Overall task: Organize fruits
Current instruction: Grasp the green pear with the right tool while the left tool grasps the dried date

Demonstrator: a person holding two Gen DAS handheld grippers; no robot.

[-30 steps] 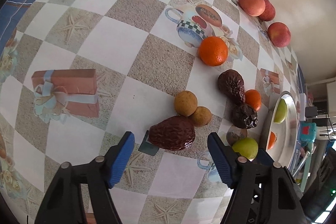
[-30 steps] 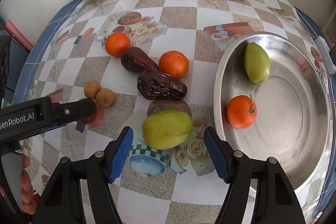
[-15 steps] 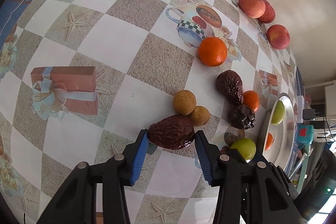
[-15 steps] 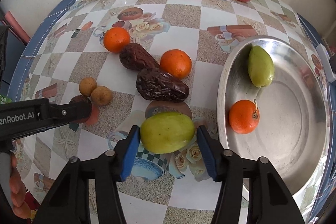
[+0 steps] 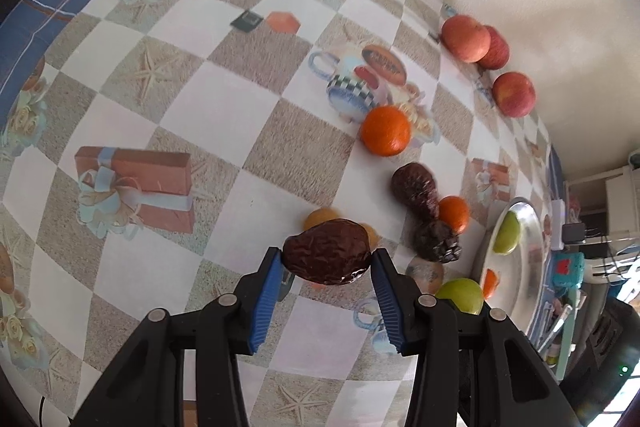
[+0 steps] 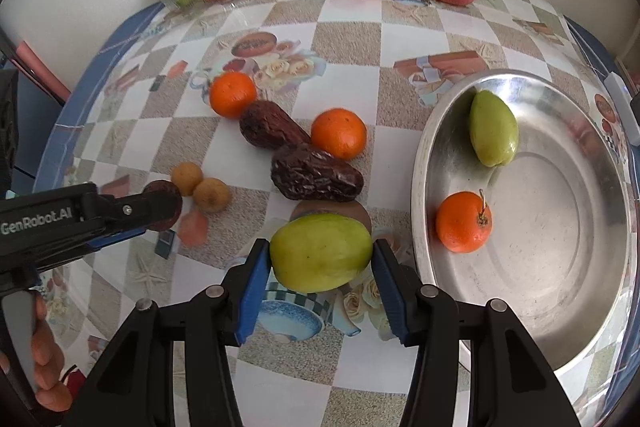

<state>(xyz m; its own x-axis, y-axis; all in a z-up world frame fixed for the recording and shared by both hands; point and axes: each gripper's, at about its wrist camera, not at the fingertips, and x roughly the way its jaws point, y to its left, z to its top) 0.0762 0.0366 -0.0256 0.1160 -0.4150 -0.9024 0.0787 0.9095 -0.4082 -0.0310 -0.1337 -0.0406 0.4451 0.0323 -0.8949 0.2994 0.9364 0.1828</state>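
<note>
Now clamped and lifting together: left gripper (image 5: 326, 261) pinching the dark date (image 5: 326, 251), right gripper (image 6: 320, 259) squeezing the green fruit (image 6: 321, 252), both seemingly bound for the steel tray (image 6: 560, 327).

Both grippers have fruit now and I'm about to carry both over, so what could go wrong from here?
1. The right gripper pinches the smooth, rounded green fruit only at its two ends; a quick swing toward the silver metal tray might let it slip.
2. The tray already holds a small orange near its rim; a drop there could knock it.
3. The left gripper grips the wrinkled dark brown date with its fingers close to two small tan fruits, which may get nudged.
</note>
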